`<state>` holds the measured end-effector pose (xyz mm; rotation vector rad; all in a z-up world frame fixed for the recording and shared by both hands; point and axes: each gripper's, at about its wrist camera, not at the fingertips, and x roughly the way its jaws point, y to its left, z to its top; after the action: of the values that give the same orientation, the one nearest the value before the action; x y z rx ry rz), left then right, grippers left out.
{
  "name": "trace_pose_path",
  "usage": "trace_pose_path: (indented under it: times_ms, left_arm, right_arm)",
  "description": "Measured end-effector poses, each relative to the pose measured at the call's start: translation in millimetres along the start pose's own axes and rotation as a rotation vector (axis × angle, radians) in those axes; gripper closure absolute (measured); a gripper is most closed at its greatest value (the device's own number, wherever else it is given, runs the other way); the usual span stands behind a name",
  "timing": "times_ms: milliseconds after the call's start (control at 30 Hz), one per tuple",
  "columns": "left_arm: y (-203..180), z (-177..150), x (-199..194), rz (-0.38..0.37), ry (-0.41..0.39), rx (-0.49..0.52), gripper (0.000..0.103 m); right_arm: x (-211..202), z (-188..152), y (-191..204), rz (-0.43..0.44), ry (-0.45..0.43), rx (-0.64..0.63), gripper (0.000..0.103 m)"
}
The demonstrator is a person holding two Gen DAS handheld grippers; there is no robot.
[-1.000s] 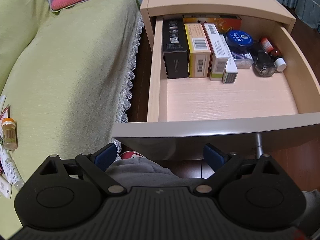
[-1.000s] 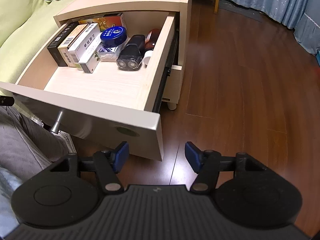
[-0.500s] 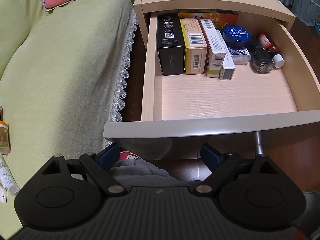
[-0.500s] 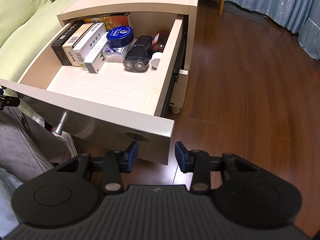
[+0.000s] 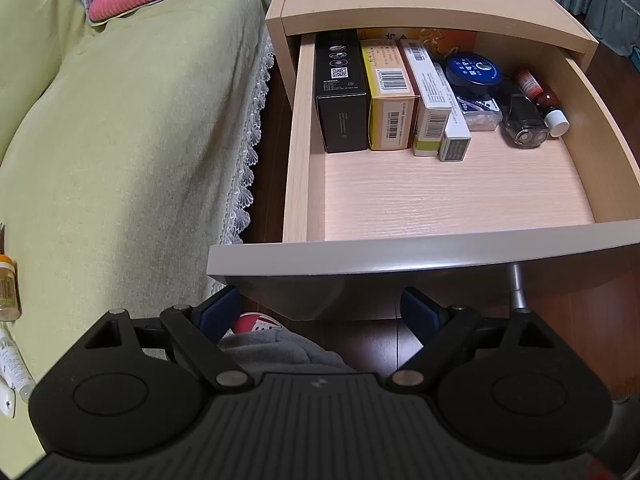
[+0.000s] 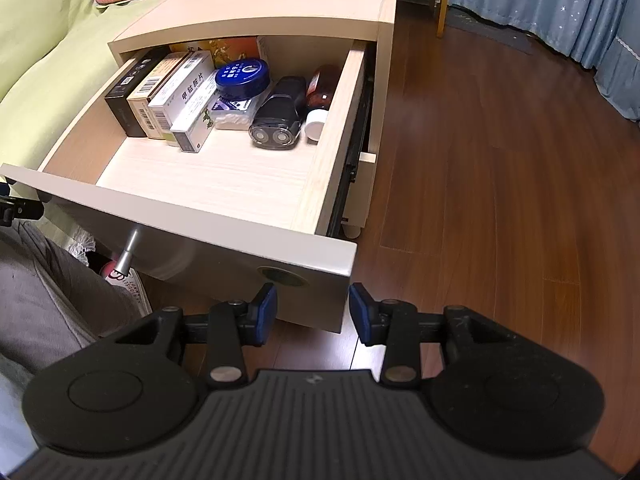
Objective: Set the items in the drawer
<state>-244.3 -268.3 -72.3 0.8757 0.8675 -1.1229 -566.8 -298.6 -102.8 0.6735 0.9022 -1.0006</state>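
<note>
Jaws spread and empty on both: left gripper (image 5: 320,312), right gripper (image 6: 313,312), each below the open drawer (image 5: 440,248) front. Boxes (image 5: 384,92) and shaver (image 6: 276,120) crowd its 12 o'clock end. Only the left view shows bottles (image 5: 8,284) at 9 o'clock on the bed (image 5: 120,140).

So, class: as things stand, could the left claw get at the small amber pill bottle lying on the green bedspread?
Probably yes. The left claw is open and empty, and the small amber pill bottle lies uncovered on the green bedspread, nothing between them. It would need swinging left, away from the pale wooden drawer.
</note>
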Motion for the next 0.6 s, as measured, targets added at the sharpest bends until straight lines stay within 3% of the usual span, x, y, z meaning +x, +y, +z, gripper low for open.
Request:
trace_pose_path:
  times_ms: [600]
  left_arm:
    - [-2.3, -0.6, -2.6, 0.013, -0.004, 0.004, 0.015]
  right_arm:
    - [0.0, -4.0, -1.3, -0.003, -0.026, 0.016, 0.068]
